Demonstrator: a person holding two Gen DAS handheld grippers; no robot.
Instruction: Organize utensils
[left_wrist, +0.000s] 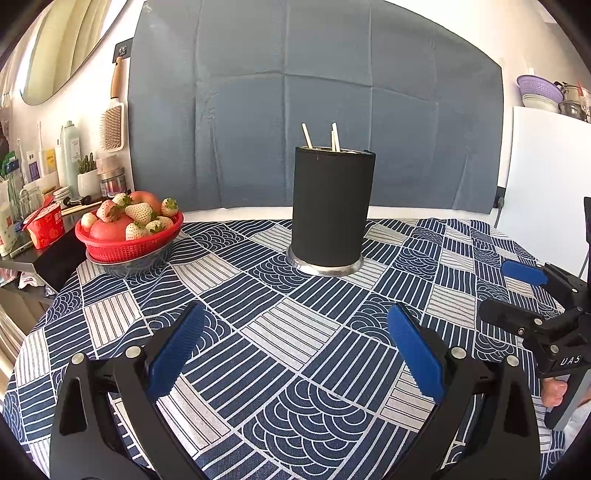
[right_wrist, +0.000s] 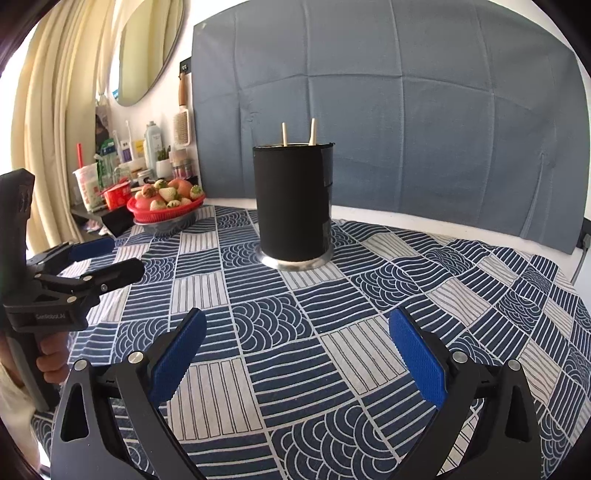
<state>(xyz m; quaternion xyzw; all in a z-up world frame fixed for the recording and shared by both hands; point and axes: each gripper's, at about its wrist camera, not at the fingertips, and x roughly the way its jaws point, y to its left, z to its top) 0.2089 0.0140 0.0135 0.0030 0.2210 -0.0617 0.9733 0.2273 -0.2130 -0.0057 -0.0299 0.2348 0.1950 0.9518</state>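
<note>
Left wrist view: both grippers hovering with blue pads spread apart, nothing held, over the patterned tablecloth.
Left gripper and right gripper are sitting well short of the black utensil holder, which is standing upright mid-table with 3 pale stick ends poking out. Risk, judging: a wide jaw nudging the tall holder could be tipping it toward the red fruit basket; thin sticks could be slipping between the pads.

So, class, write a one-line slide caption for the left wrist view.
Open left gripper faces a black utensil holder with chopsticks on the patterned tablecloth.
</note>
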